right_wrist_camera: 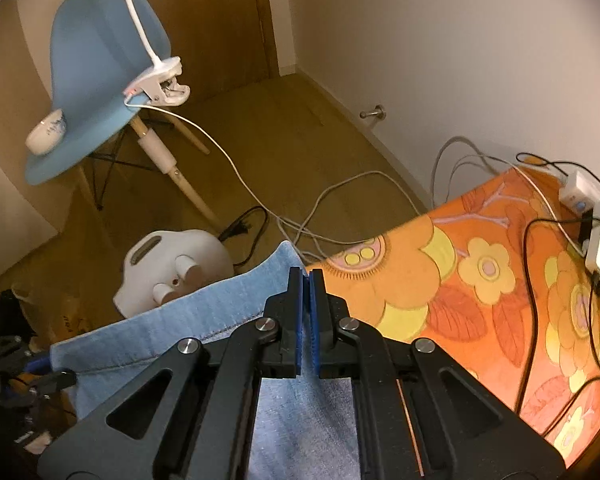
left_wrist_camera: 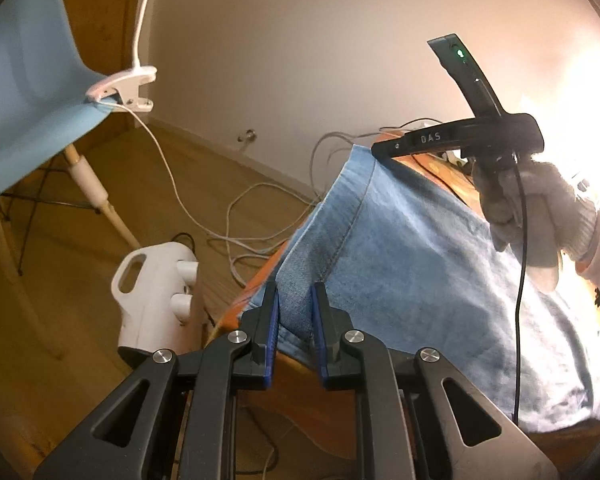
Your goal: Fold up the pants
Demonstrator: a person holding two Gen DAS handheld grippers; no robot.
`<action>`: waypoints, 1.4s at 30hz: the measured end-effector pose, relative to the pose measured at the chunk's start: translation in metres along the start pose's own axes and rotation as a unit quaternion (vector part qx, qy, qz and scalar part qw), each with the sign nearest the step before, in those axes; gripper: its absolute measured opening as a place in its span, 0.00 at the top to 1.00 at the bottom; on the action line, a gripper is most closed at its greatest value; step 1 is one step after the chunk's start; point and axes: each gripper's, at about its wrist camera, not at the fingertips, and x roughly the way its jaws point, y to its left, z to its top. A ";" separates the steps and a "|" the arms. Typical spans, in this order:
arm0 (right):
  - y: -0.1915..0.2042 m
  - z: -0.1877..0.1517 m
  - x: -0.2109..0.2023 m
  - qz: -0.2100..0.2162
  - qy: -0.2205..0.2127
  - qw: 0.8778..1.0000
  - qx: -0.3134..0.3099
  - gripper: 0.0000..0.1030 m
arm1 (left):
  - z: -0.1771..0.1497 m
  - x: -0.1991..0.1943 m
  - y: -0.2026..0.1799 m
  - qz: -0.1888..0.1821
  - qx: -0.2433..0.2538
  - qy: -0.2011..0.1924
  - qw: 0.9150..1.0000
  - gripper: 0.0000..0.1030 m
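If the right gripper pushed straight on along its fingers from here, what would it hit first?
Most likely the orange floral tablecloth. The right gripper is shut on the edge of the denim pants and angles down; just past its tips lies the cloth near the table's edge. Depth is unclear, so it could clear the edge toward the floor.

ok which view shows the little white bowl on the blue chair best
The right wrist view: the whole white bowl sits near the front edge of the blue chair. The left wrist view shows only a sliver of it at the left edge.

Pants (left_wrist_camera: 412,264) lie on the table (right_wrist_camera: 440,280) (chair (right_wrist_camera: 96,60) behind).
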 end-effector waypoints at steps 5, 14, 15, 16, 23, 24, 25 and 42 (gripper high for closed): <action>0.002 -0.001 0.022 -0.020 0.012 1.000 -0.004 0.97 | -0.006 0.023 0.007 -0.007 -0.011 0.033 0.999 0.87; -0.011 0.003 0.022 -0.046 0.006 0.999 0.012 1.00 | -0.006 0.019 0.030 0.023 -0.029 0.036 0.999 0.62; -0.006 0.002 0.019 -0.044 0.007 0.999 0.006 1.00 | -0.006 0.016 0.037 0.029 -0.033 0.035 0.998 0.62; -0.003 0.000 0.016 -0.042 0.008 0.999 0.002 1.00 | -0.006 0.014 0.042 0.034 -0.037 0.035 0.998 0.62; 0.059 -0.033 -0.023 0.081 0.017 0.996 -0.038 0.98 | -0.018 -0.009 0.071 0.054 -0.055 0.034 0.996 0.62; 0.074 -0.041 -0.027 0.096 0.023 0.994 -0.051 0.95 | -0.019 -0.010 0.073 0.053 -0.058 0.034 0.996 0.62; 0.086 -0.048 -0.027 0.107 0.033 0.992 -0.062 0.92 | -0.020 -0.011 0.074 0.052 -0.060 0.034 0.996 0.62; 0.195 -0.092 0.011 0.028 0.094 0.972 -0.214 0.59 | -0.026 -0.019 0.079 0.016 -0.088 0.028 0.996 0.62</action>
